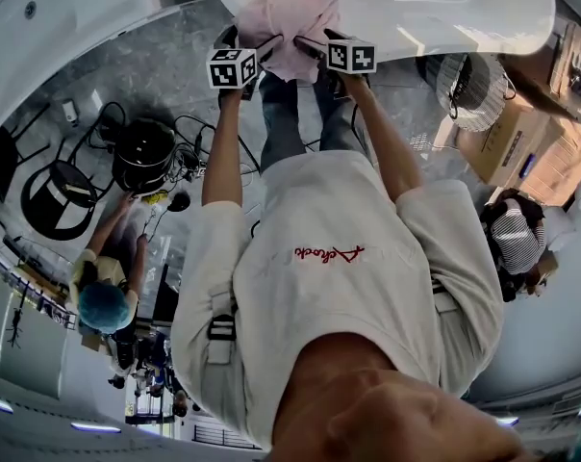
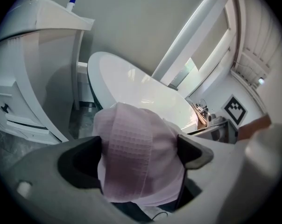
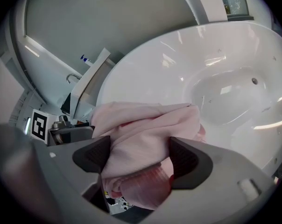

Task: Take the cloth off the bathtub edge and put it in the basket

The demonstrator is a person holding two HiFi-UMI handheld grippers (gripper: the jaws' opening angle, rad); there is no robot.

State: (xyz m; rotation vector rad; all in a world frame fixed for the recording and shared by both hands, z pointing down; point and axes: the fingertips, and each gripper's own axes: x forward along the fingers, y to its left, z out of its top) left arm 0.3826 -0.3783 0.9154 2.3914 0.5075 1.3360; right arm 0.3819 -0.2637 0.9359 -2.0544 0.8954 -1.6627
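The pink cloth (image 1: 289, 22) lies bunched on the white bathtub (image 1: 444, 17) rim at the top centre of the head view. Both grippers meet on it there, the left gripper (image 1: 259, 50) from the left and the right gripper (image 1: 312, 48) from the right.

In the left gripper view, the jaws stand wide apart with the cloth (image 2: 138, 157) filling the middle. A dark gap shows beside the left-hand finger (image 2: 80, 164).

In the right gripper view, the jaws are likewise spread. The cloth (image 3: 141, 139) is heaped between the fingers (image 3: 190, 164) and brushes their inner faces, unpinched.
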